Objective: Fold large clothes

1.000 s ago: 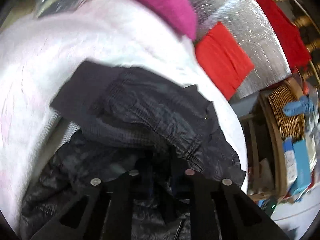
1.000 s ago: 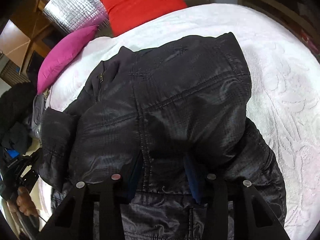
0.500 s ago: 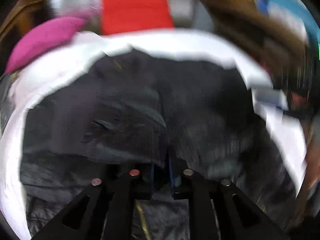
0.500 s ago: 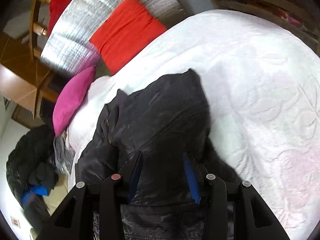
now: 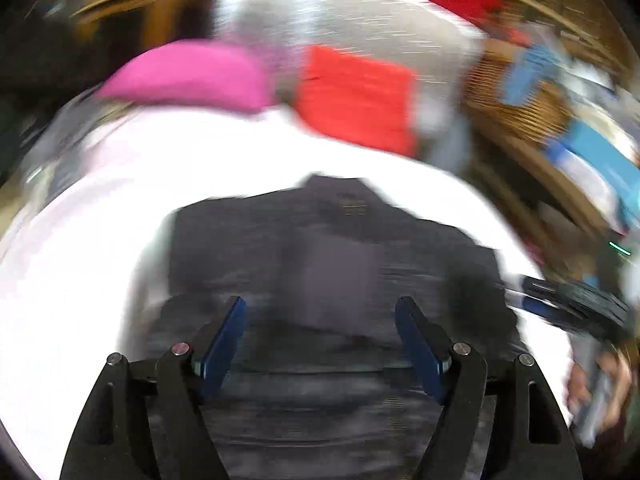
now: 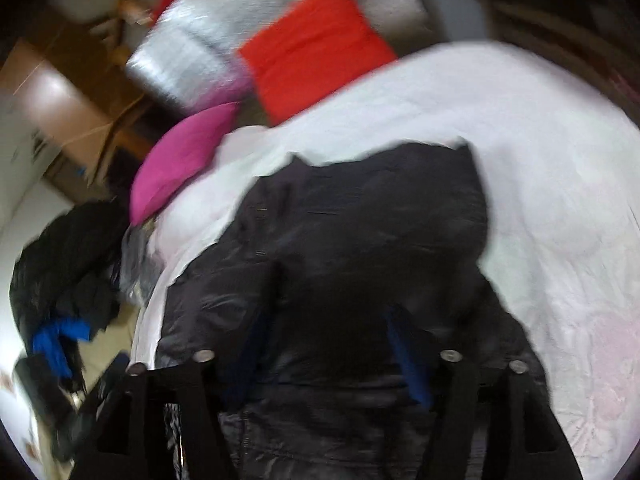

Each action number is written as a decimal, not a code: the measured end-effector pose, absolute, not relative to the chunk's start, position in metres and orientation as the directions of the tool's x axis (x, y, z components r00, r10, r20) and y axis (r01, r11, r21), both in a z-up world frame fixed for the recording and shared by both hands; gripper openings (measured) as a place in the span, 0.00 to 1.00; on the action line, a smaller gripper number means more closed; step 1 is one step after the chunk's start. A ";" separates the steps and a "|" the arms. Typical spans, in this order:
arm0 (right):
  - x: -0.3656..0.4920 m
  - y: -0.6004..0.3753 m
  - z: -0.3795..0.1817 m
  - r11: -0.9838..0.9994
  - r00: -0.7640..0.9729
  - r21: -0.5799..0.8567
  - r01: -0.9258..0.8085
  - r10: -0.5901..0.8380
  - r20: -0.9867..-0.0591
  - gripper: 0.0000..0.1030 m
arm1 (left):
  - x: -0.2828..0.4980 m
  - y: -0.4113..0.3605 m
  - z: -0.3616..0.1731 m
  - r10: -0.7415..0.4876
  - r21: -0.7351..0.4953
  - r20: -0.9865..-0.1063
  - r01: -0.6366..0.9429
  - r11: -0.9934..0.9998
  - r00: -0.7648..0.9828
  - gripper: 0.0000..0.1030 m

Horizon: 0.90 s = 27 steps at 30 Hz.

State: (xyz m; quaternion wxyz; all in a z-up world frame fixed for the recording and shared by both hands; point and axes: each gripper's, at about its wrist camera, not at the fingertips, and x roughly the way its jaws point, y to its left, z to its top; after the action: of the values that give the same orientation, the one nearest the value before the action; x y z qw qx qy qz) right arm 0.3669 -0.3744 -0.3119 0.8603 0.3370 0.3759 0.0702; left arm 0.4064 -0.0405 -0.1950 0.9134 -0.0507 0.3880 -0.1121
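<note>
**Both tongs let go; the jacket lies folded on the bed**

The black jacket (image 6: 340, 280) lies on the white bedspread (image 6: 540, 180), gathered into a compact, roughly square bundle, with its collar edge towards the pink pillow (image 6: 180, 160) and the red cushion (image 6: 316, 48) at the head of the bed.

The left tongs (image 5: 320, 344) have just been opening and now stand wide, their blue pads (image 5: 224, 340) apart with no cloth pinched between them; the jacket shows in the gap but lies below, on the bed. The right tongs (image 6: 332, 356) have likewise just been opening. Their blue pads (image 6: 408, 364) stand well apart over the near edge of the jacket, and, as far as the motion blur allows, the fabric seems to lie free beneath them rather than gripped.

Judged from how it lies, most of this garment's folding looks done: the sleeves appear tucked in and the body doubled over, leaving a thick, puffy package. What is left may be a final smoothing or squaring of the edges, since quilted fabric tends to spring open. A dark heap of further clothing (image 6: 68, 272) sits off the bed's far side in the right wrist view, so more garments probably wait. The person's other hand (image 5: 600, 392) shows at the right edge of the left wrist view.
</note>
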 end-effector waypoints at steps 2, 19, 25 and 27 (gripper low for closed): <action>0.366 -0.350 -0.299 0.801 0.720 0.596 0.060 0.379 -0.582 0.77 | 0.421 -0.012 -0.207 -0.127 -0.151 -0.745 0.019 0.988 0.655 0.74; 0.406 -0.156 -0.321 0.950 0.668 -0.245 -0.195 -0.055 -0.742 0.76 | 0.451 0.030 -0.256 -0.048 -0.103 -0.882 -0.093 0.990 0.468 0.73; 0.416 -0.227 -0.299 0.990 0.705 0.136 0.030 0.076 -0.705 0.49 | 0.449 0.016 -0.256 -0.047 -0.074 -0.875 -0.036 0.997 0.481 0.73; 0.410 -0.265 -0.300 0.950 0.714 0.289 0.116 0.123 -0.689 0.49 | 0.446 0.010 -0.261 -0.046 -0.066 -0.878 -0.026 0.997 0.476 0.73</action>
State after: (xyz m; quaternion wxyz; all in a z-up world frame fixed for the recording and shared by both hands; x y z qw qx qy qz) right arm 0.4103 -0.2646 -0.2995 0.9122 0.1578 0.3782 0.0020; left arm 0.4460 0.0102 -0.2612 0.8585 -0.0349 0.5117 -0.0057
